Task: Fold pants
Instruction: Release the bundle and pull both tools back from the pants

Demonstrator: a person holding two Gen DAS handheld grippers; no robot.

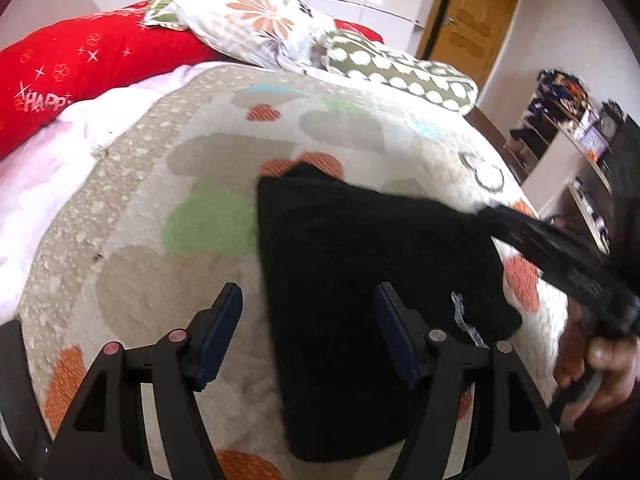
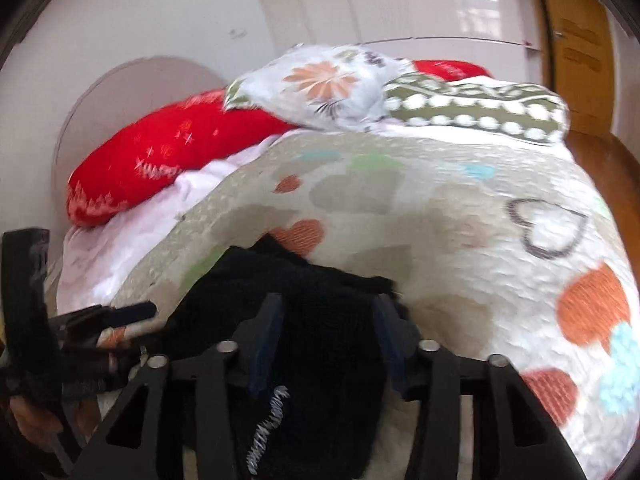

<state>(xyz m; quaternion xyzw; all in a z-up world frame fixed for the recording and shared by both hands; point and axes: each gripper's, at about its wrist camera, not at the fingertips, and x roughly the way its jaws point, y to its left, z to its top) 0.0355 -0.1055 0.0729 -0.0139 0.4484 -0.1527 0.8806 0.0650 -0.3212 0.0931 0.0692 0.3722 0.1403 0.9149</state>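
Observation:
Black pants [image 1: 360, 260] lie folded in a thick stack on the heart-patterned blanket [image 1: 192, 160]. My left gripper [image 1: 308, 300] hangs over the stack's near left edge and is open; its blue pads stand apart, one over bare blanket and one over the cloth. My right gripper [image 1: 486, 214] comes in from the right, and the cloth rises in a ridge to its tip. In the right wrist view, bunched black pants [image 2: 288, 268] fill the gap of my right gripper [image 2: 328, 312], which is shut on them. A white stitched label [image 2: 264, 424] hangs below. My left gripper [image 2: 120, 332] shows at the left edge.
A red pillow [image 1: 80, 64], a floral pillow [image 1: 256, 20] and a green dotted pillow [image 1: 400, 72] lie at the bed's far end. A wooden door [image 1: 472, 20] and cluttered shelves [image 1: 568, 132] stand to the right. A hand [image 1: 600, 360] holds the right gripper.

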